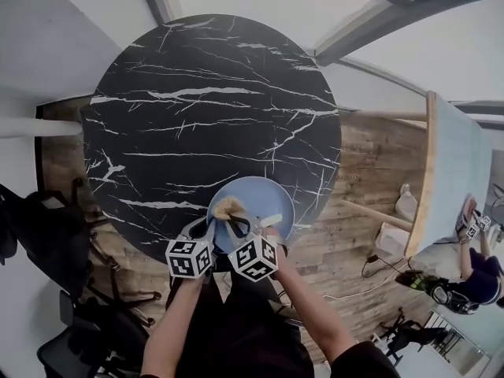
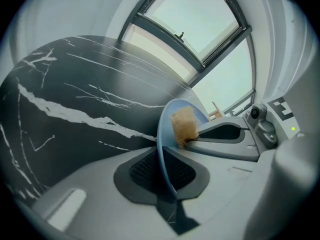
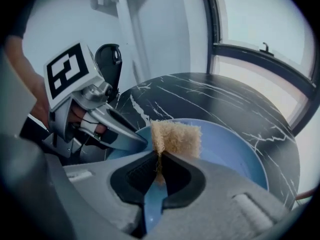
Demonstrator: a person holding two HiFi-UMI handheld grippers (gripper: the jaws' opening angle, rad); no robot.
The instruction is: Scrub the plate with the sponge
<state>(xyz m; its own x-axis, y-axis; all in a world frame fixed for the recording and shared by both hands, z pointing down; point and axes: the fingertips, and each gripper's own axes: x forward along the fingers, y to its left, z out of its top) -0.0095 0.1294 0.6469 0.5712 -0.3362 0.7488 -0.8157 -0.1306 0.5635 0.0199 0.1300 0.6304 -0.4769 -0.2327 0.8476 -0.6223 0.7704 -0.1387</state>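
Observation:
A light blue plate (image 1: 268, 198) lies at the near edge of the round black marble table (image 1: 205, 101). My left gripper (image 1: 208, 227) is shut on the plate's left rim; in the left gripper view the thin rim (image 2: 161, 134) runs between the pads at the left gripper (image 2: 165, 173). My right gripper (image 1: 236, 222) is shut on a tan sponge (image 1: 227, 206). In the right gripper view the sponge (image 3: 176, 136) sticks out of the right gripper (image 3: 159, 173) and stands over the plate (image 3: 235, 154), beside the left gripper (image 3: 116, 130). Whether the sponge touches the plate I cannot tell.
Wooden floor (image 1: 370, 172) surrounds the table. Black chairs (image 1: 47, 235) stand at the left. A pale blue table (image 1: 453, 172) with a seated person (image 1: 472, 274) is at the right. The far part of the marble top (image 2: 75, 109) is bare.

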